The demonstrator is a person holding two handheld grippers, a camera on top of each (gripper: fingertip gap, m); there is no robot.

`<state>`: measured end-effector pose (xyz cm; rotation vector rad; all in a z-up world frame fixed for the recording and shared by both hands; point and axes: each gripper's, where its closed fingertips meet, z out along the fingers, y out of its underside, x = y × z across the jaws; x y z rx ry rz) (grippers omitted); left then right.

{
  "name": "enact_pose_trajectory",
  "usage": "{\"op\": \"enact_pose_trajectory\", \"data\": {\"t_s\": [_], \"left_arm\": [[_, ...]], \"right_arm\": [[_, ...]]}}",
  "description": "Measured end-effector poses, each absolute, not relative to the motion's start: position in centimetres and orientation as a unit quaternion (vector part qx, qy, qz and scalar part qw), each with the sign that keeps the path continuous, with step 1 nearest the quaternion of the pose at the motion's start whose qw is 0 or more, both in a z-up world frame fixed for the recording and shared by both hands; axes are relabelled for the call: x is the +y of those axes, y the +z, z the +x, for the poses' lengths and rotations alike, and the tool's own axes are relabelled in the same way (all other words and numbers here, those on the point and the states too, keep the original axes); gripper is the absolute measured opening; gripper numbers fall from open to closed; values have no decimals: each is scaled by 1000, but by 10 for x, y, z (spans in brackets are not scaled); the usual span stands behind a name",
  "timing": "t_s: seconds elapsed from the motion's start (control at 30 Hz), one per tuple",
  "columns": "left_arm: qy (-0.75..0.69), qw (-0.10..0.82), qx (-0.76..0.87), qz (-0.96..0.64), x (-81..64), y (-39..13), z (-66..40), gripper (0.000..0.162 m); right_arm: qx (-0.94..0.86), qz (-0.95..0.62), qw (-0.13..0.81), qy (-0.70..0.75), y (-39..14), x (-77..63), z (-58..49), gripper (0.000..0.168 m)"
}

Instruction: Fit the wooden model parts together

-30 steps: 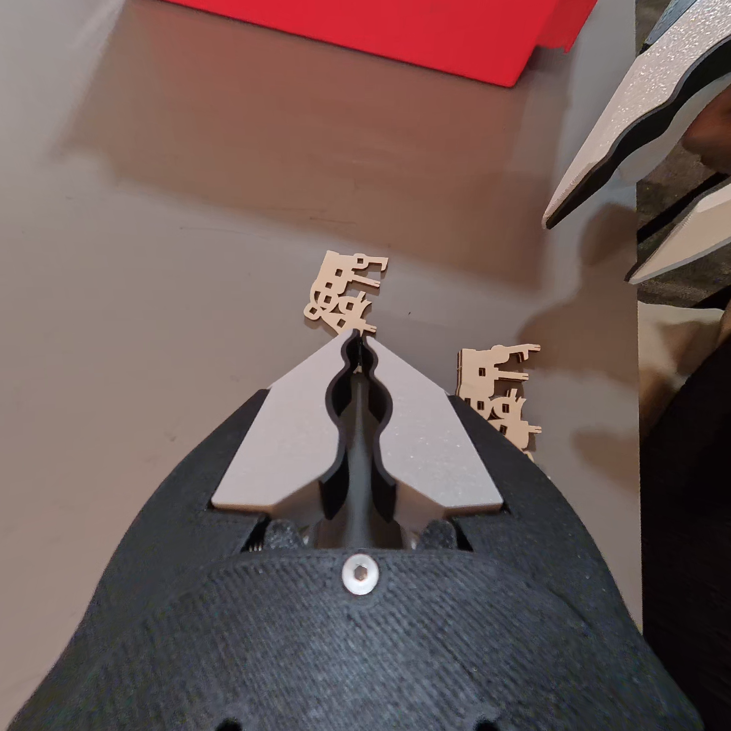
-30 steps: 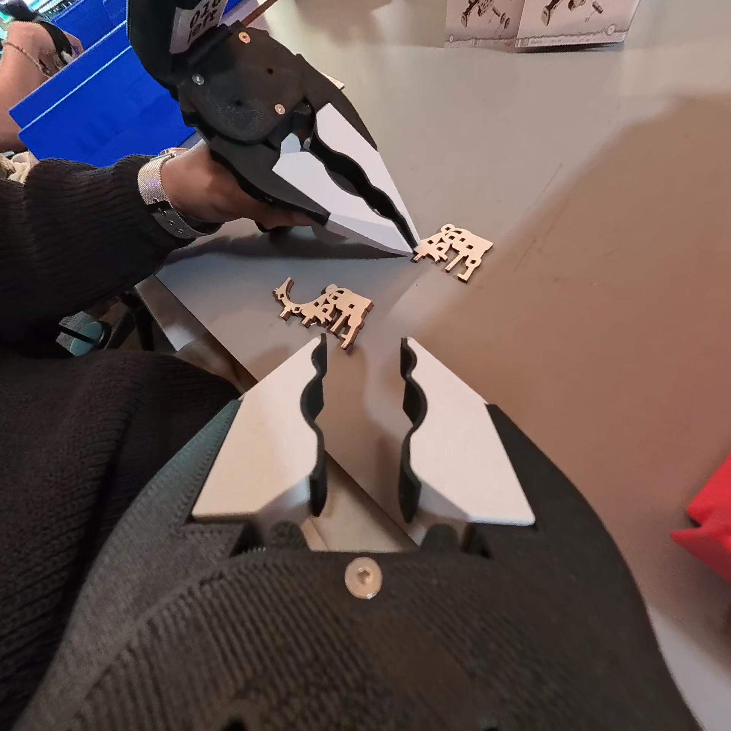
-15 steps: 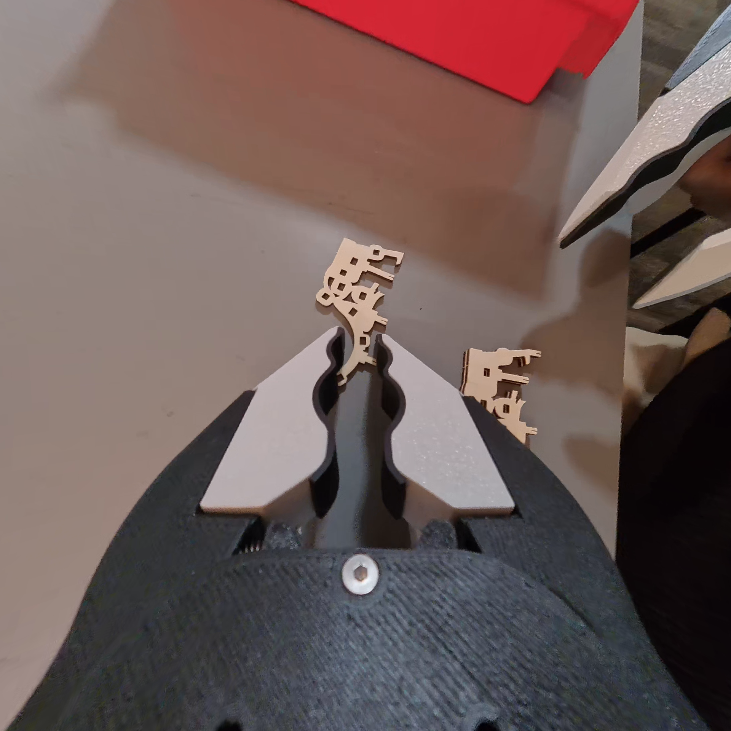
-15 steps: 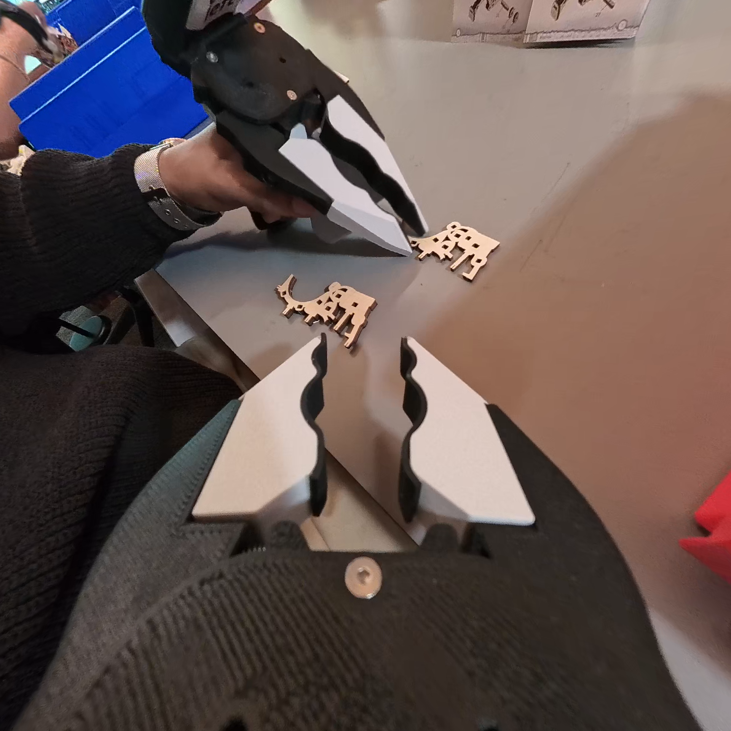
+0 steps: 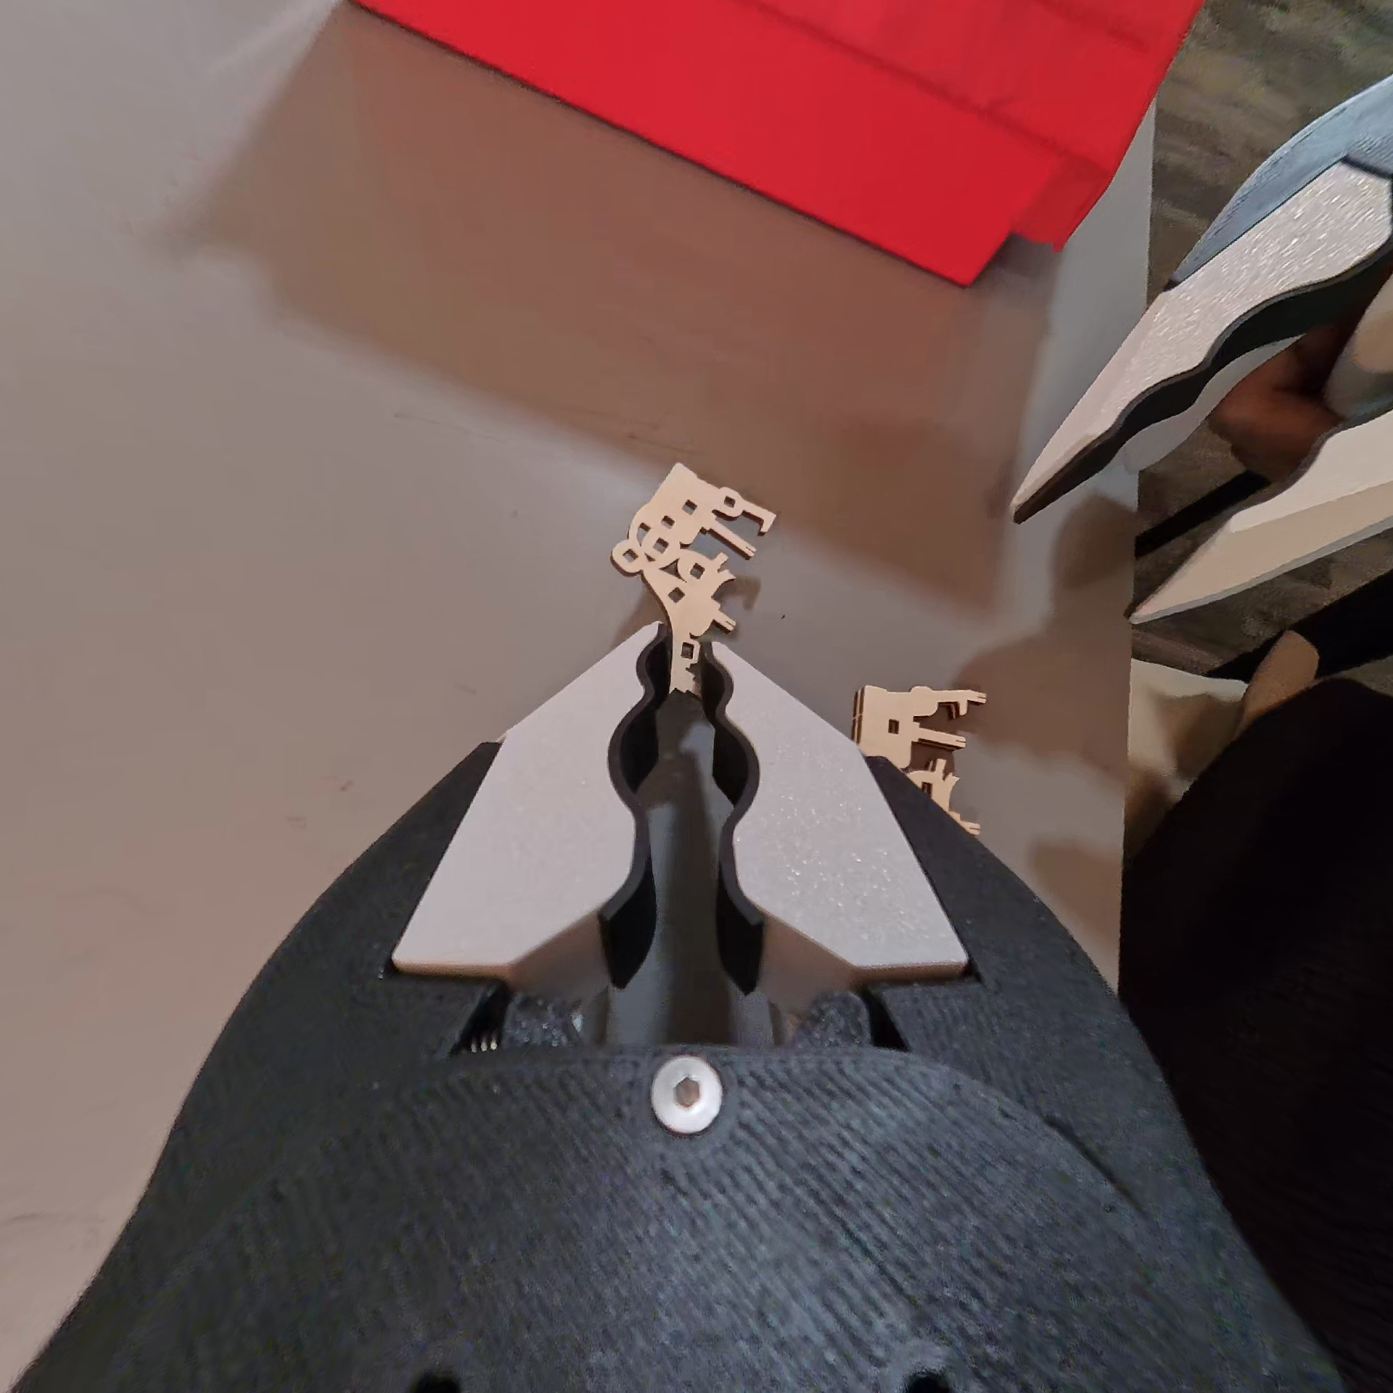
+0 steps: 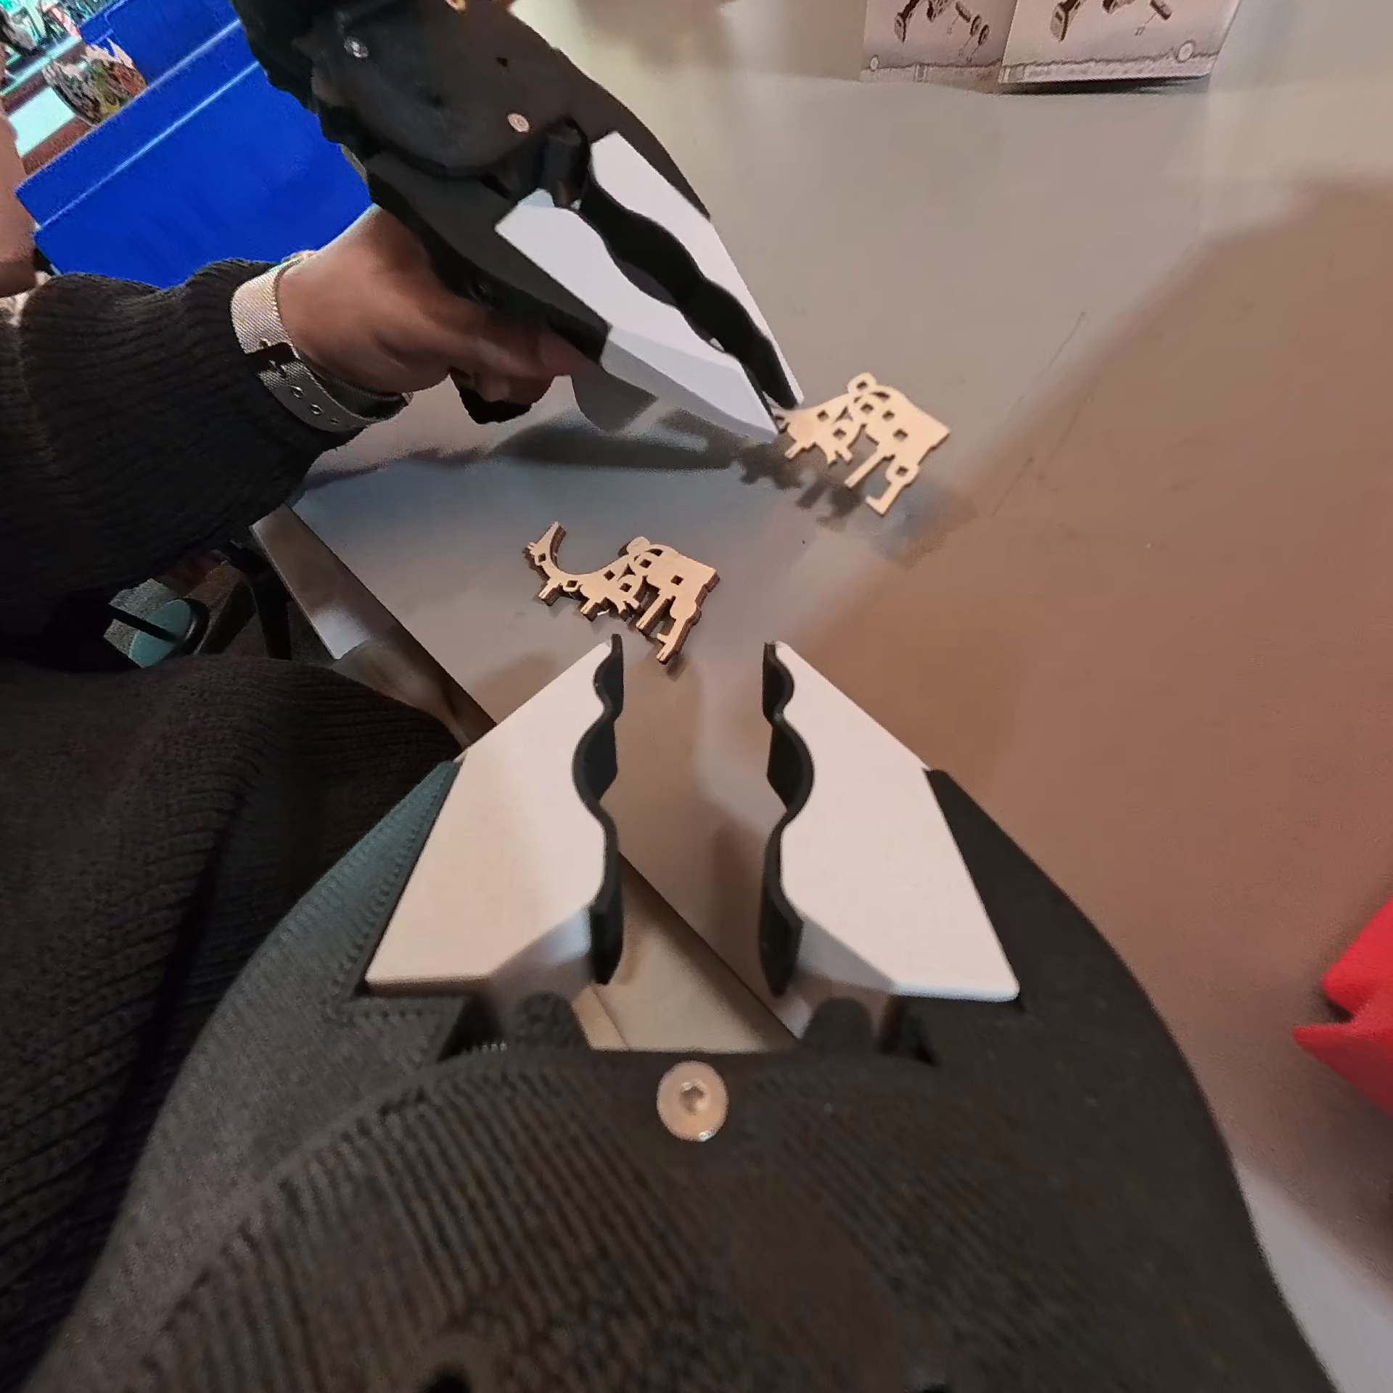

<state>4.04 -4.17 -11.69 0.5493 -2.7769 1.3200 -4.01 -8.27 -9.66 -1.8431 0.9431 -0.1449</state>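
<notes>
Two flat, pale wooden cut-out parts with square holes and pegs are in view on the grey table (image 5: 226, 528). My left gripper (image 5: 686, 641) is shut on the narrow end of one wooden part (image 5: 682, 550) and holds it tilted just above the table. It also shows in the right wrist view (image 6: 867, 437), with a shadow under it, at the left gripper's tips (image 6: 780, 411). The second wooden part (image 6: 633, 588) lies flat near the table's front edge, also seen in the left wrist view (image 5: 916, 724). My right gripper (image 6: 693, 652) is open and empty, just short of that part.
A red folded box (image 5: 754, 113) lies across the table, its corner at the right (image 6: 1357, 1010). Printed cartons (image 6: 1040, 38) stand at the far edge. Blue bins (image 6: 188, 173) are beyond the table. The table's front edge (image 6: 362, 603) runs close to the person's black sleeve. About 10 centimetres separates my left fingertips from my right.
My left gripper opened a little, took the first wooden part's narrow end between its fingers and raised it off the table. My right gripper stayed open in place.
</notes>
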Motion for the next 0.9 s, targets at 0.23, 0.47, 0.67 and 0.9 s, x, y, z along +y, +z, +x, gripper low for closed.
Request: {"op": "enact_pose_trajectory", "data": {"t_s": [0.23, 0.47, 0.67, 0.9], "left_arm": [[442, -17, -880, 174, -41, -97, 39, 6], [477, -42, -856, 193, -36, -70, 28, 5], [486, -37, -837, 249, -17, -77, -5, 5], [471, -36, -835, 281, -8, -95, -39, 5]], "right_arm": [[393, -764, 508, -63, -96, -84, -39, 36], [400, -755, 514, -69, -92, -88, -36, 35], [394, -757, 517, -68, -90, -87, -32, 35], [372, -770, 515, -61, -90, -76, -26, 35]]}}
